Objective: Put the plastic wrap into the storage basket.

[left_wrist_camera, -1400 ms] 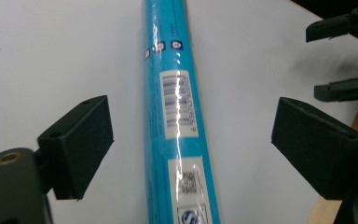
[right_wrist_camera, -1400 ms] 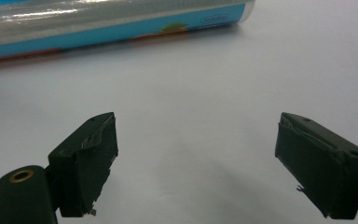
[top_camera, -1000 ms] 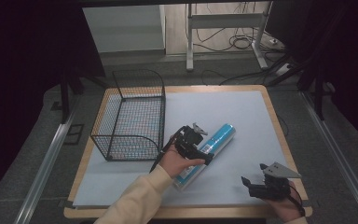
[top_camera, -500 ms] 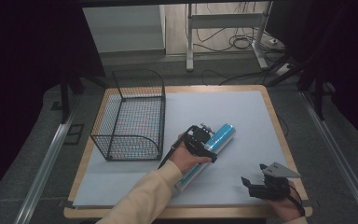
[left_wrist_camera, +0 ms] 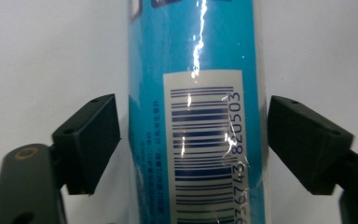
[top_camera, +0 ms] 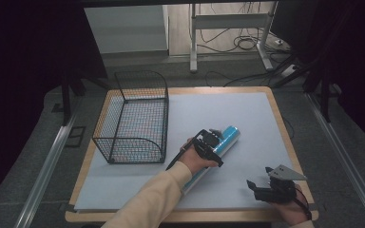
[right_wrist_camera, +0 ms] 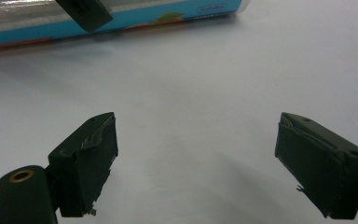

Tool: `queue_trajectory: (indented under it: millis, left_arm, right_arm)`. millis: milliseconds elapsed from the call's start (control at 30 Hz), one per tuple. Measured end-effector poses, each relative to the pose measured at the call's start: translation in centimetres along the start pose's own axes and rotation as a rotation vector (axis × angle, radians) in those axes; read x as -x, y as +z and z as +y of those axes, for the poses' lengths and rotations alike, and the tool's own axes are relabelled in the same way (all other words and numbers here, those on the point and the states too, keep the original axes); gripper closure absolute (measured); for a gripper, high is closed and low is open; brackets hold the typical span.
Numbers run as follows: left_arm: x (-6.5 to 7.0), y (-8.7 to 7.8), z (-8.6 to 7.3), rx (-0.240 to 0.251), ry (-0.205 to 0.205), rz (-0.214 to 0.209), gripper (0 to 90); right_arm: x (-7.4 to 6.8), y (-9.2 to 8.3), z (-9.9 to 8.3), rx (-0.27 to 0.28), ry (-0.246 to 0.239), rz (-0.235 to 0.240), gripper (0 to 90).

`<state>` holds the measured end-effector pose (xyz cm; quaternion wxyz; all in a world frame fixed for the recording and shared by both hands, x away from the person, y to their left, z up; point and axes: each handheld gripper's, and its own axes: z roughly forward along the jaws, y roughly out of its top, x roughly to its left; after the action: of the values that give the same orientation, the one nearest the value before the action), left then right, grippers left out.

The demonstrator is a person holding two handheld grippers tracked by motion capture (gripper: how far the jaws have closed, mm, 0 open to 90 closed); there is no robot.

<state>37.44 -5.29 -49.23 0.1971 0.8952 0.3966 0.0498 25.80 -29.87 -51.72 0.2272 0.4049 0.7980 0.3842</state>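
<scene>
At centre frame the left gripper (top_camera: 214,142), jaws just closing but pads not yet touching, straddles the blue tube (top_camera: 228,135); wire basket (top_camera: 135,116) stands left, right gripper (top_camera: 261,187) gapes empty lower right.

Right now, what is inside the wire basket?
Nothing shows inside the wire basket: through its mesh you see only its own bottom and the pale sheet beneath. The blue tube lies outside it, between the left gripper jaws.

Barcode panel: we are reading "743 820503" sideways on the white label of the blue tube (left_wrist_camera: 196,93).
Other print: we are finding it too small.
</scene>
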Motion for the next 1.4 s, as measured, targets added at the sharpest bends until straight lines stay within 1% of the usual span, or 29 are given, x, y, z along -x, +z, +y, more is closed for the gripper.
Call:
queue_trajectory:
  millis: [133,167,200,367,567,700,733,800,900,967,1000,1033,1067,1167,1267,1300,1400]
  left_arm:
    - [0.2,0.4,0.0,-0.023,-0.002,-0.002,24.4]
    - [0.2,0.5,0.0,-0.027,-0.001,-0.003,25.9]
    - [0.2,0.6,-0.1,-0.032,0.002,0.006,28.9]
    - [0.2,0.6,-0.1,-0.034,0.004,0.004,31.1]
    - [-0.3,0.5,0.3,-0.075,0.000,-0.026,31.5]
    - [-0.8,0.4,0.3,-0.086,-0.006,-0.054,31.7]
    - [-0.8,0.4,0.3,-0.092,-0.006,-0.058,31.7]
    - [-0.9,0.2,0.4,-0.114,0.007,-0.052,31.8]
    - [-1.0,-0.4,0.4,-0.110,0.011,-0.052,31.8]
    - [-1.1,-1.0,0.5,-0.107,0.021,-0.054,31.8]
    - [-1.1,-1.6,0.6,-0.099,0.028,-0.052,31.8]
    - [-1.1,-1.6,0.6,-0.099,0.028,-0.052,31.8]
    - [-1.1,-1.9,0.7,-0.097,0.034,-0.052,31.8]
    - [-1.1,-3.0,0.7,-0.073,0.043,-0.048,31.8]
    - [-1.1,-4.0,0.8,-0.054,0.047,-0.054,31.9]
    - [-1.2,-4.3,0.8,-0.053,0.057,-0.051,31.8]
    - [-1.1,-5.1,0.9,-0.038,0.066,-0.042,31.9]
  right_arm:
    - [0.0,0.0,0.0,-0.001,0.002,-0.001,13.4]
    - [0.0,0.0,0.0,-0.003,0.003,-0.001,13.4]
    - [0.0,0.1,0.0,-0.006,0.002,-0.003,13.4]
    - [0.0,0.1,-0.1,-0.011,0.002,-0.007,13.4]
    - [0.1,0.1,-0.1,-0.017,0.005,-0.013,13.5]
    - [0.1,0.1,0.0,-0.012,0.009,-0.008,13.6]
    - [0.1,0.0,0.0,-0.014,0.009,-0.006,13.6]
    - [0.1,0.1,0.0,-0.012,0.010,-0.007,13.6]
    - [0.1,0.0,0.0,-0.010,0.011,-0.007,13.6]
    - [0.1,0.0,0.0,-0.010,0.011,-0.009,13.6]
    - [0.1,0.0,0.0,-0.010,0.011,-0.009,13.7]
    - [0.1,0.0,0.0,-0.010,0.011,-0.009,13.7]
    - [0.1,0.0,0.0,-0.011,0.010,-0.009,13.7]
    - [0.1,0.0,0.0,-0.009,0.011,-0.010,13.7]
    - [0.1,0.0,0.0,-0.007,0.011,-0.011,13.7]
    - [0.1,0.0,0.0,-0.007,0.011,-0.012,13.7]
    - [0.0,-0.1,0.0,-0.007,0.011,-0.013,13.7]
